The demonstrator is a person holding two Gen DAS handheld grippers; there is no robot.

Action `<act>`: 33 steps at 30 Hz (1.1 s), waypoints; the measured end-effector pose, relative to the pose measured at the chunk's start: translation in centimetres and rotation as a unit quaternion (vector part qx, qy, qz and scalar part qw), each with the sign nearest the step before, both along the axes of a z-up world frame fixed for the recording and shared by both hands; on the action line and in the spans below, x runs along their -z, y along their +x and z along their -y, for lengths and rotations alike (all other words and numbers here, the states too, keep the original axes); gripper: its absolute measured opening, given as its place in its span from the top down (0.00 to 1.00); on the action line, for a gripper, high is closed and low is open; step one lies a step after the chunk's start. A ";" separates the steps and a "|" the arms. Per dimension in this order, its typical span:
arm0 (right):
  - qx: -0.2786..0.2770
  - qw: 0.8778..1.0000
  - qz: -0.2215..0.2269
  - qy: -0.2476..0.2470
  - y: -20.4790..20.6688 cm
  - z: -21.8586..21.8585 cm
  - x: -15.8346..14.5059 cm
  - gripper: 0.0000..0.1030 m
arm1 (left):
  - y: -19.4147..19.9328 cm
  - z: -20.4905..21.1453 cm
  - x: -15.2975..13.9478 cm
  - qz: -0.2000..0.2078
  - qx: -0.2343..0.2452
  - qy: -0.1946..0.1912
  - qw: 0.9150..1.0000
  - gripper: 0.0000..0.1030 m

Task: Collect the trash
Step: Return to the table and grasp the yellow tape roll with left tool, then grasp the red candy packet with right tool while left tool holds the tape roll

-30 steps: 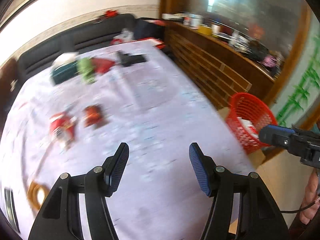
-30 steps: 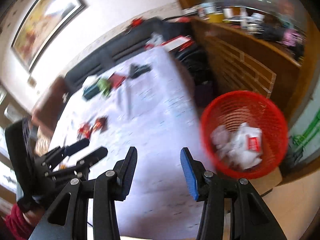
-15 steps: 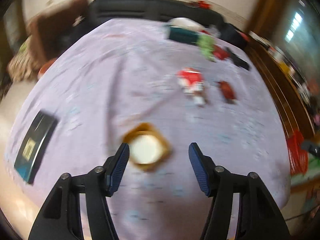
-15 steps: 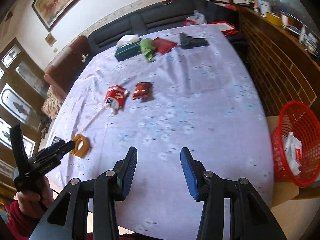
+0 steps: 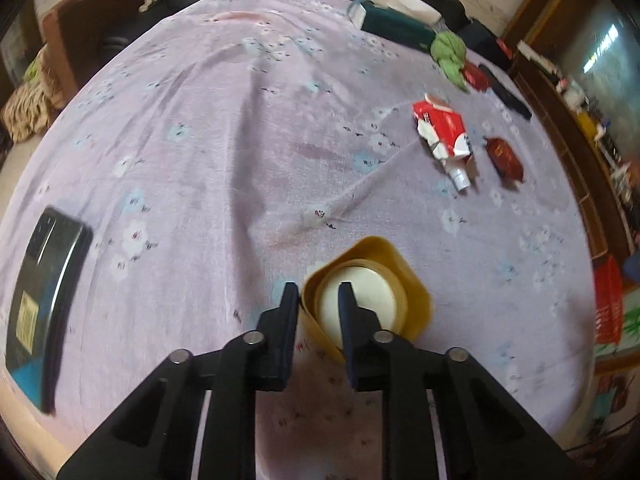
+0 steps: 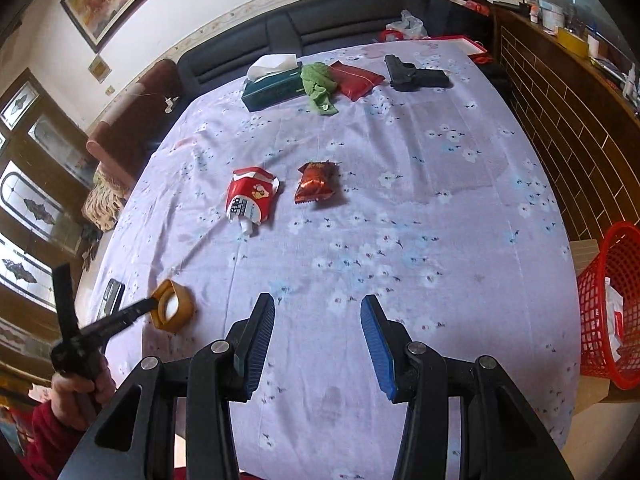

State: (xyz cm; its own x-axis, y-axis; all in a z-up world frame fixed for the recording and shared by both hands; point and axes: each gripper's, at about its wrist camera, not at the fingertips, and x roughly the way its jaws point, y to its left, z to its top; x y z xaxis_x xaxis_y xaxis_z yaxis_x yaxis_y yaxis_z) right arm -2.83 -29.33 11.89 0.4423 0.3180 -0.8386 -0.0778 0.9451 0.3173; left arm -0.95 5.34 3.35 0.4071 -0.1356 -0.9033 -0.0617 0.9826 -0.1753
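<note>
Worktop [image 6: 400, 208] under a lilac flowered cloth carries everything here, and the yellow cup [image 5: 384, 280] serves as the landmark. Left of the cup, near the worktop's edge, lies a dark phone [image 5: 44, 300]. The left claw [image 5: 318, 300] has clamped onto the cup's near wall, one finger outside the rim and one inside over the white bottom; in the right wrist view the same claw [image 6: 154, 303] reaches the cup [image 6: 174, 310] from a hand [image 6: 80, 384] in a red sleeve. Beyond the cup and to its right lie a torn red-and-white pouch [image 6: 250, 200] and, just beside it, a brown snack wrapper [image 6: 316, 188]. The right claw [image 6: 318, 316] hovers over bare cloth right of the cup, jaws parted and empty. Far right, off the worktop's edge, stands a red basket [image 6: 608, 312] with white scraps inside.
</note>
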 end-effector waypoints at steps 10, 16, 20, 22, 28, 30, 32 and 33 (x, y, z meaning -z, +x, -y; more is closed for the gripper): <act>0.009 1.000 -0.025 -0.002 8.4 -1.7 2.2 0.52 | 1.5 1.5 1.3 0.007 0.047 0.055 0.997 0.86; -0.003 0.999 -0.035 -0.030 14.7 -4.3 5.1 0.51 | 1.3 2.3 1.3 0.018 0.054 0.084 0.995 0.86; -0.007 0.998 -0.050 -0.039 18.1 -5.7 7.5 0.51 | 1.3 2.4 1.3 0.020 0.053 0.090 0.994 0.87; -0.013 0.996 -0.063 -0.064 19.5 -6.4 9.0 0.51 | 1.2 2.5 1.3 0.020 0.051 0.090 0.994 0.87; -0.017 0.994 -0.085 -0.064 19.8 -6.7 11.1 0.68 | 1.0 2.8 1.2 0.025 0.045 0.091 0.995 0.87; -0.013 0.995 -0.085 -0.054 18.9 -6.4 10.8 0.68 | 0.9 3.2 0.9 0.029 0.047 0.088 0.995 0.88; -0.018 0.996 -0.078 -0.050 17.6 -6.0 10.3 0.69 | 0.8 4.0 0.4 0.038 0.052 0.080 0.995 0.88; -0.019 0.996 -0.070 -0.050 16.7 -5.7 9.8 0.69 | 0.8 4.4 0.1 0.040 0.056 0.077 0.995 0.88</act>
State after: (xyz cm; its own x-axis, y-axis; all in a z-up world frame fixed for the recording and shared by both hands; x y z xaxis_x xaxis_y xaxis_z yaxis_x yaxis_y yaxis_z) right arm 13.88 -23.61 2.05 0.3078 0.2442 -0.9196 -0.0755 0.9697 0.2323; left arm -0.15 0.96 3.20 0.4694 -0.0469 -0.8817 0.0569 0.9981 -0.0228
